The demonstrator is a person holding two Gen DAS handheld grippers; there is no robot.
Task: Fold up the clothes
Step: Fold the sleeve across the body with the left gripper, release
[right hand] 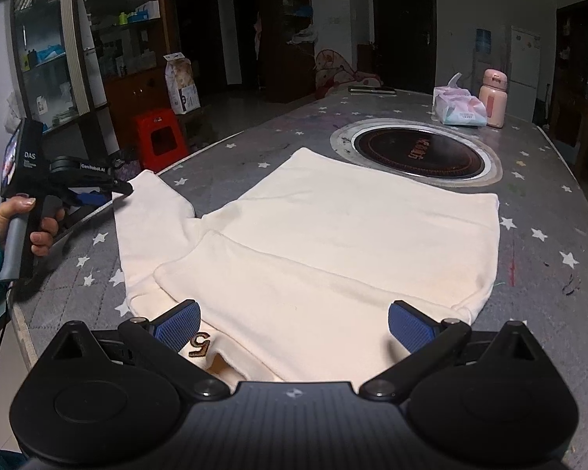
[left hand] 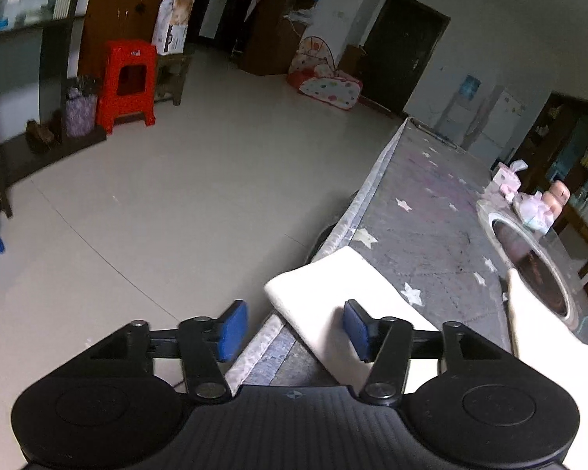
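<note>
Blue-padded fingers of the left gripper (left hand: 292, 329) stand spread in the left wrist view, poised over the cuff end of the cream fleece sweatshirt's sleeve (left hand: 333, 297), which lies at the edge of the grey star-printed table cover (left hand: 431, 211). One pad sits over the cloth, the other beyond its edge; nothing is pinched.

From the right wrist view, the right gripper (right hand: 294, 323) is likewise spread wide above the cream sweatshirt (right hand: 333, 235), which lies flat on the table, its far edge just beside the round inset burner (right hand: 417, 154). One sleeve looks already laid across the body; the other reaches out toward the left gripper (right hand: 123, 190), held in a hand (right hand: 27, 219).

For a clean sleeve fold, I judge the left pads should close squarely on the cuff, carrying both layers, while the right steadies the body.

Readable writing: an embroidered "5" on the sweatshirt near the right pads, "DAS" and "Gen Robot.AI" on the left tool.
</note>
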